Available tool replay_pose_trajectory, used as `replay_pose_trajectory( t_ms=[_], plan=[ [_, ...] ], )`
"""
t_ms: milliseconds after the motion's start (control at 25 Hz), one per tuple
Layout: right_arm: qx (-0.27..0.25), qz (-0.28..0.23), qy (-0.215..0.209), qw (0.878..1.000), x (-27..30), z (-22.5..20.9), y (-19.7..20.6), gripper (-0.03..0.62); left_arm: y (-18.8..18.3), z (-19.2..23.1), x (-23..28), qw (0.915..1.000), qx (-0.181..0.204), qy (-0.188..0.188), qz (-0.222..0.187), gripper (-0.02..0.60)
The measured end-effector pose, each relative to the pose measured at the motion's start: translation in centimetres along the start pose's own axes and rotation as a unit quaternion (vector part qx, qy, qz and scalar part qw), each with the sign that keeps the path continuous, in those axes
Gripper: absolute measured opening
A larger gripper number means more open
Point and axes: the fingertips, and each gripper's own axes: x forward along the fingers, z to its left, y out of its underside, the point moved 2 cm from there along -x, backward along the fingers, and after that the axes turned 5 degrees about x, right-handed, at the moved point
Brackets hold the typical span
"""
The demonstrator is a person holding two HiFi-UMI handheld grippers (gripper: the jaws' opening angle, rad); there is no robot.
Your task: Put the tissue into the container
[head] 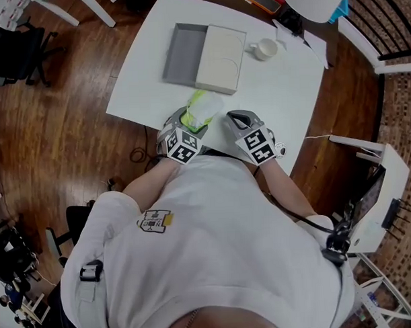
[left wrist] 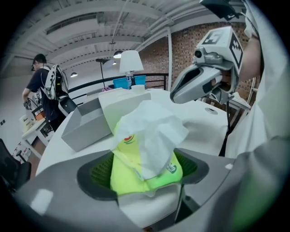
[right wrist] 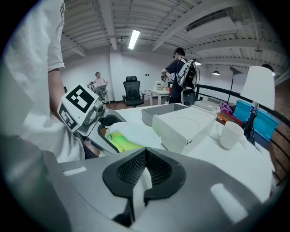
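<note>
left gripper (head: 191, 125): clamped on green tissue pack (left wrist: 131, 170), at the near table edge
tissue (left wrist: 154, 131): white sheet sticking up out of the pack
right gripper (right wrist: 144, 156): jaws together, just beside the pack, nearer hand for the pull
grey container (head: 180, 54): straight ahead, well apart, white lid (head: 222, 58) alongside

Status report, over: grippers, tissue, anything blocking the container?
Left gripper shut on tissue pack, tissue sticking out. Right gripper shut. Container on table, lid half off; nothing between.
</note>
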Motion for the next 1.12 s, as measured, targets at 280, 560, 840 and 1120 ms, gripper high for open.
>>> replay_pose_trajectory(
  t_ms=[280,560,840,1120],
  plan=[
    [0.017,-0.027,-0.005,0.999,0.4,0.5,-0.5,0.000,0.7,1.0,-2.5,0.9997,-0.011,0.018,0.013,0.356],
    [0.007,-0.064,-0.012,0.998,0.7,2.8,-4.6,0.000,-0.9,4.0,-6.8,0.9982,-0.053,0.009,-0.028,0.353],
    [-0.028,-0.104,0.013,0.994,0.9,1.9,-11.1,0.000,-5.0,10.9,-7.5,0.9909,-0.101,-0.017,-0.087,0.351],
    [-0.040,-0.128,0.054,0.990,-0.4,1.4,-14.8,0.000,-9.0,18.3,-4.4,0.9783,-0.168,-0.040,-0.115,0.351]
  ],
)
